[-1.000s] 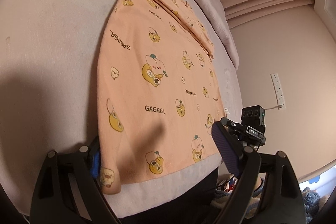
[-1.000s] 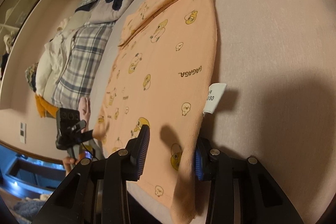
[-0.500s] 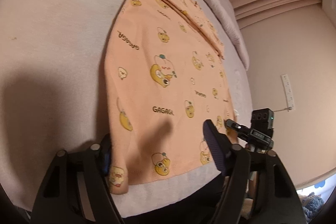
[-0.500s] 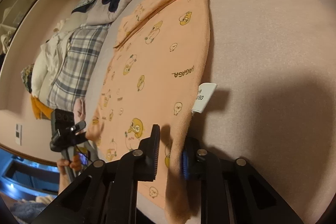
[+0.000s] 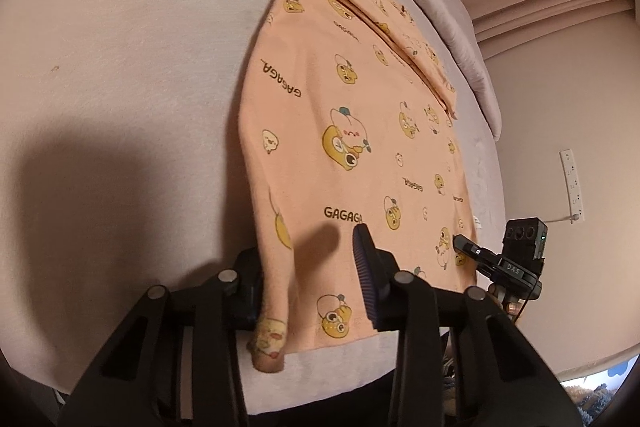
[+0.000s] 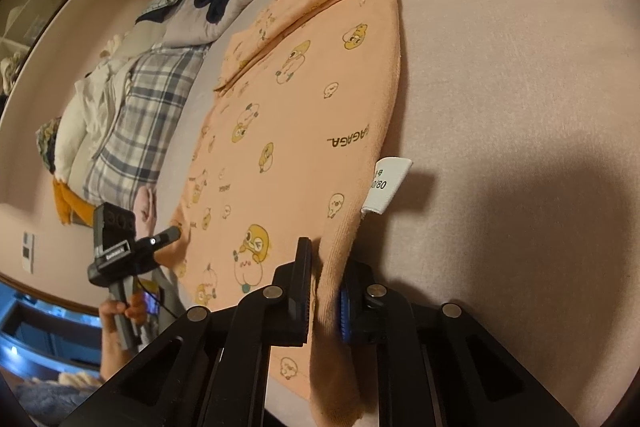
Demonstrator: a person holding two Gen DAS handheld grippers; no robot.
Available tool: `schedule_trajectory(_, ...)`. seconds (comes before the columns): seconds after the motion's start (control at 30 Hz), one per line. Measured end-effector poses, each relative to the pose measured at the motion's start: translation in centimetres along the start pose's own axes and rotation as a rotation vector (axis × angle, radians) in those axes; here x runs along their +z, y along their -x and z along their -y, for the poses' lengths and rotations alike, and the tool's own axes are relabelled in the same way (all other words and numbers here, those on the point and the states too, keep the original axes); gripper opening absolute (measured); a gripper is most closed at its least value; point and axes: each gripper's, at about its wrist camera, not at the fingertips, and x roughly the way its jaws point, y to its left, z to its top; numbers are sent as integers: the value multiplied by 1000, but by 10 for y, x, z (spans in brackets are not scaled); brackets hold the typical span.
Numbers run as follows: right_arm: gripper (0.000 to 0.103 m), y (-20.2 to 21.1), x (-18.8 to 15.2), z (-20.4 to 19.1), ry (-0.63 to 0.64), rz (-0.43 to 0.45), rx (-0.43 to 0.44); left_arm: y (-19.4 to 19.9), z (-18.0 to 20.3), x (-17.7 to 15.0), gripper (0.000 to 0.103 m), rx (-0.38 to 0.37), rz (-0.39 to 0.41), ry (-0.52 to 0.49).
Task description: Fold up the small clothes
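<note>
A: Where is the orange garment [image 5: 360, 131] found?

B: It is laid flat on the pale bed sheet [image 5: 120, 27], its hem nearest the grippers and a white care label [image 6: 386, 185] showing at one side edge.

A: Which step is judged to be in hand?

B: The hem corners are being taken. The left gripper [image 5: 308, 275] is closing, with fabric between its jaws but a gap left at the ribbed pad. The right gripper [image 6: 324, 291] is closing too, and a bunched ridge of the garment's edge is already pinched.

A: What is called for next?

B: Probably both corners must be secured, then lifted together and carried toward the garment's far end.
</note>
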Motion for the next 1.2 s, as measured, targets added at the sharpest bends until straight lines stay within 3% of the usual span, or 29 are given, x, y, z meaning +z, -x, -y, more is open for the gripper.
schedule_trajectory(0.17,11,0,-1,-5,16,6,-21,-2,2,0,25,37,7,-15)
schedule_trajectory(0.6,8,4,0,-16,30,48,9,2,-1,0,9,3,48,-11)
schedule_trajectory(1.0,8,10,-1,-27,57,91,33,6,3,-2,9,-27,74,-33)
schedule_trajectory(1.2,8,12,0,-30,65,108,57,10,6,-1,9,-87,95,-53)
